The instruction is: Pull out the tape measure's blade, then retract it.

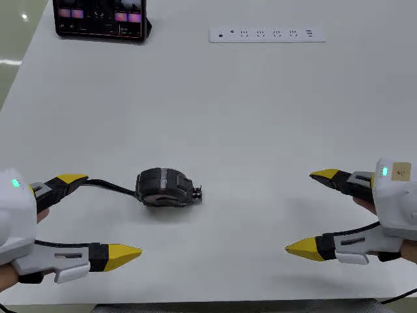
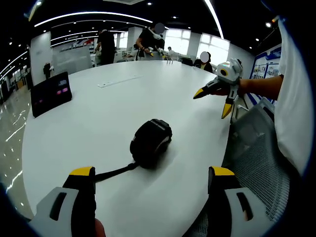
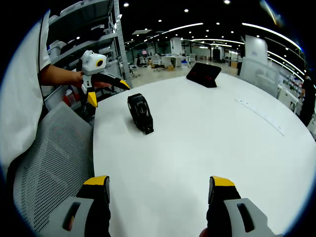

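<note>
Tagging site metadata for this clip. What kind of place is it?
Probably a big open-plan lab or workshop hall, not a home: a large white table with a power strip and a tablet, metal storage racks beside it, and ceiling light strips over other people further back.

Table: broad bare stretch through the middle. Tape measure at 7 o'clock from centre, the one near obstacle. Its cord lies toward 9 o'clock, up to the far jaw of the left claw. Bare lane from the right claw toward 9 o'clock as far as the tape measure. Far edge: tablet at 11 o'clock, power strip at 1 o'clock, both well apart from the claws.
</note>
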The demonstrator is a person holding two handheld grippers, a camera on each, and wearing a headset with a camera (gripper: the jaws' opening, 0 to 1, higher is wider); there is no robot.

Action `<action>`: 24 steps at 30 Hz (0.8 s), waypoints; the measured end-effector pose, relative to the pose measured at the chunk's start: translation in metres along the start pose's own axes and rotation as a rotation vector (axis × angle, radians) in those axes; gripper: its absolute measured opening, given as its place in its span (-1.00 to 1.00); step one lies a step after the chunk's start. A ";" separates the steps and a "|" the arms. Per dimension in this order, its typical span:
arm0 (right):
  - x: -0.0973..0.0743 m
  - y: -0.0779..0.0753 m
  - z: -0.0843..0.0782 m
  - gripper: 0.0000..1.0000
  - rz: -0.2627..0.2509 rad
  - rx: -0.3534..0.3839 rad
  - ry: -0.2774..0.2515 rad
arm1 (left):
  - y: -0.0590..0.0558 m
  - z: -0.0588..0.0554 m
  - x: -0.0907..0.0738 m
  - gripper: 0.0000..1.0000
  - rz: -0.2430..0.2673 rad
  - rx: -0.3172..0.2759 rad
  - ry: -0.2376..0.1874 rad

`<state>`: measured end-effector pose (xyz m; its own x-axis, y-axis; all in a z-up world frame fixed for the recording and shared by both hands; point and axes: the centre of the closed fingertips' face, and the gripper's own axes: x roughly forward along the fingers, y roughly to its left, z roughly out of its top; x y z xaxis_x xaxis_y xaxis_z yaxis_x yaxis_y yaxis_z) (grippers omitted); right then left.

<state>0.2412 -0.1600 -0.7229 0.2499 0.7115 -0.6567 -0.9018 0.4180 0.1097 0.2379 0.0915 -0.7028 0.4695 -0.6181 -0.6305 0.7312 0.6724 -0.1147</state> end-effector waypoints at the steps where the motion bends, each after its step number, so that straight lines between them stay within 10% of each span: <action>1: 0.002 0.000 0.001 0.62 0.003 -0.005 0.001 | 0.000 0.000 0.001 0.84 0.000 0.006 0.002; 24: 0.029 -0.004 0.020 0.56 0.068 -0.082 0.006 | 0.002 0.015 0.018 0.61 -0.058 0.087 0.023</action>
<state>0.2589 -0.1296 -0.7278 0.1854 0.7335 -0.6540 -0.9426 0.3209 0.0927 0.2556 0.0757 -0.7034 0.4140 -0.6450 -0.6424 0.7978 0.5969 -0.0851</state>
